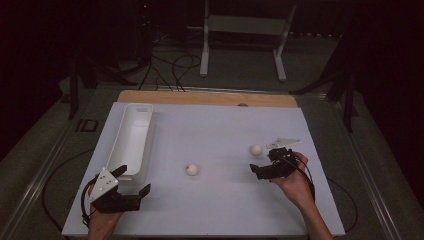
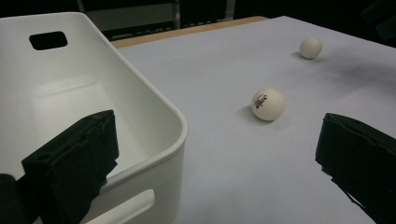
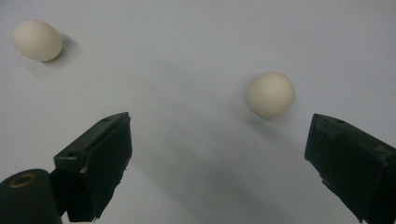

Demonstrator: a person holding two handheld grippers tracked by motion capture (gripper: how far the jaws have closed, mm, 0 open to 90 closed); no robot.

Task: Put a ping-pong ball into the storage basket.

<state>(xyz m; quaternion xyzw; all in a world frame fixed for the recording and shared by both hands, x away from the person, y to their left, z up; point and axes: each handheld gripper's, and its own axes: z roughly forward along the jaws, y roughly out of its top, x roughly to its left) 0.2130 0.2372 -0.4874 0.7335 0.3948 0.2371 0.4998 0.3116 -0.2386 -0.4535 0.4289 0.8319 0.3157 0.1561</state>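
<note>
Both my grippers are wide open right now: right gripper (image 1: 265,161) sits just beside the far ball (image 1: 256,149), left gripper (image 1: 134,181) over the white bin's (image 1: 131,136) near end, other ball (image 1: 192,169) between them.

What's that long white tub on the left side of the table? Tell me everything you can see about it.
The tub is a long, narrow white bin, apparently smooth plastic, with rounded corners and a rolled rim. Each end wall has a slot handle cut through it. It stands upright and open-topped on the white table, along its left side, running front to back. Nothing lies inside it as far as shows. The left hand-held gripper hangs open by its near end, one jaw over the tub; contact cannot be told.
</note>
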